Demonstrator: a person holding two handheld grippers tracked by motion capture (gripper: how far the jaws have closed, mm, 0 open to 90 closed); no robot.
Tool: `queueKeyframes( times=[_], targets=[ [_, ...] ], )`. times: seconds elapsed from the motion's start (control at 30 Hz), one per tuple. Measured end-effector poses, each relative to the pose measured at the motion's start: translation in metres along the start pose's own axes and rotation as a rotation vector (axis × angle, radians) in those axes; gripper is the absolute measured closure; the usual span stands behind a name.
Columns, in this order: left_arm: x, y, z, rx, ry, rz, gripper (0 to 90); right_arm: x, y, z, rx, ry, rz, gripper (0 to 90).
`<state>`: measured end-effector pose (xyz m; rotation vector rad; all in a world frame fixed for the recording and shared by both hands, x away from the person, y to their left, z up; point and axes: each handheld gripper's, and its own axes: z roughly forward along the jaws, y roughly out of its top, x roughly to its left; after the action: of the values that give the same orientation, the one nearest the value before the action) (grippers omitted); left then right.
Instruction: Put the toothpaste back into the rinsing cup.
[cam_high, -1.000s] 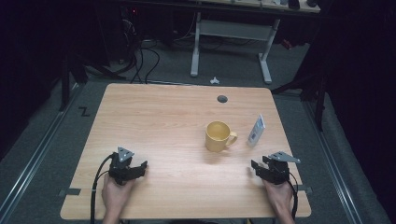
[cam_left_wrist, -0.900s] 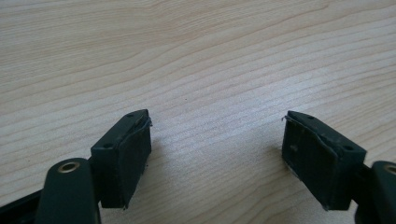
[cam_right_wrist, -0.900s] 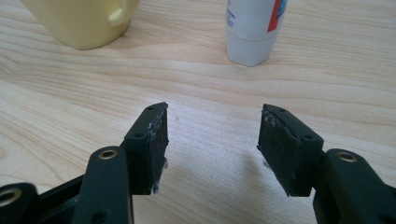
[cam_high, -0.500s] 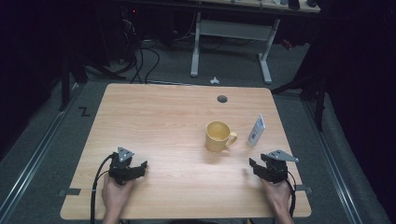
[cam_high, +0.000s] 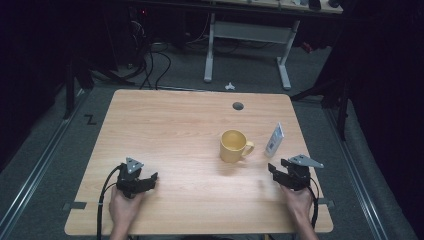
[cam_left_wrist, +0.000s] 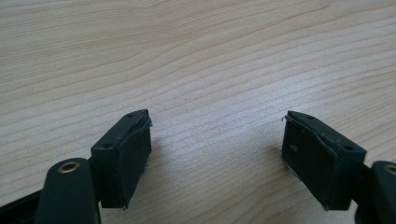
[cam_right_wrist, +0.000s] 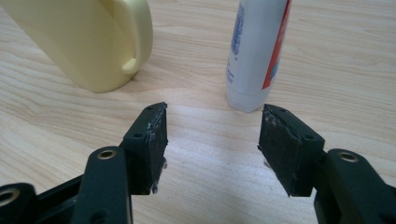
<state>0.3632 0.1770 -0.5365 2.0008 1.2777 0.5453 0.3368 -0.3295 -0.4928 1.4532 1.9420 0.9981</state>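
Currently: wooden tabletop (cam_high: 170, 125), yellow mug (cam_high: 233, 145) right of centre, roughly 3 o'clock from the middle, upright, handle pointing toward 3 o'clock. White tube (cam_high: 274, 140) with blue and red print just beside the mug at its 3 o'clock, apart from the handle, not touching. Looks stood on its cap end and leaning in the high view; exact tilt hard to call. Round cable hole (cam_high: 238, 106) at 12 o'clock of the mug, near the far edge.

Left claw (cam_high: 148, 178) at 7 o'clock of the tabletop, held in the left hand (cam_high: 123, 206), cable (cam_high: 101, 210) trailing back off the near edge. Jaws spread wide in the left gripper view (cam_left_wrist: 217, 140), nothing between them but bare wood grain. Gripping nothing. Well apart from the mug.

Right claw (cam_high: 273, 170) at 5 o'clock of the tabletop, held in the right hand (cam_high: 299, 204), grey three-cornered plate (cam_high: 305, 161) on top. Jaws parted wide in the right gripper view (cam_right_wrist: 212, 135), gap empty, bare wood under it. Mug (cam_right_wrist: 88, 42) ahead at 11 o'clock of the claw, handle (cam_right_wrist: 137, 37) facing the tube. Tube (cam_right_wrist: 257, 51) ahead at 1 o'clock, cap end down on the wood, near the right jaw tip but not touching. Claw aimed at the space between mug and tube.

Floor beyond the tabletop: grey carpet, white desk frame (cam_high: 245, 45) at 12 o'clock, black cables (cam_high: 150, 60) at 11 o'clock. Surroundings dark.
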Motion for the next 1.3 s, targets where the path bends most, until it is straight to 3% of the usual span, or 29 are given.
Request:
queueKeyframes(
  times=[0.23,0.57,0.73,0.97,1.3],
  targets=[
    [0.000,0.000,0.000,0.000,0.000,0.000,24.2,-0.002,0.009,0.000,-0.006,-0.015,-0.001,40.5],
    [0.000,0.000,0.000,-0.001,0.000,0.000,24.2,-0.006,0.018,0.002,0.000,0.006,-0.008,35.2],
    [0.000,0.000,0.000,-0.001,0.000,-0.001,24.2,-0.010,0.023,0.004,0.014,0.025,0.014,31.0],
    [0.000,0.000,0.000,0.000,0.000,0.000,24.2,-0.012,0.033,0.005,0.010,0.040,-0.001,28.5],
    [0.000,0.000,0.000,0.000,0.000,0.000,24.2,-0.013,0.045,0.010,0.008,0.019,-0.012,28.9]
  ],
)
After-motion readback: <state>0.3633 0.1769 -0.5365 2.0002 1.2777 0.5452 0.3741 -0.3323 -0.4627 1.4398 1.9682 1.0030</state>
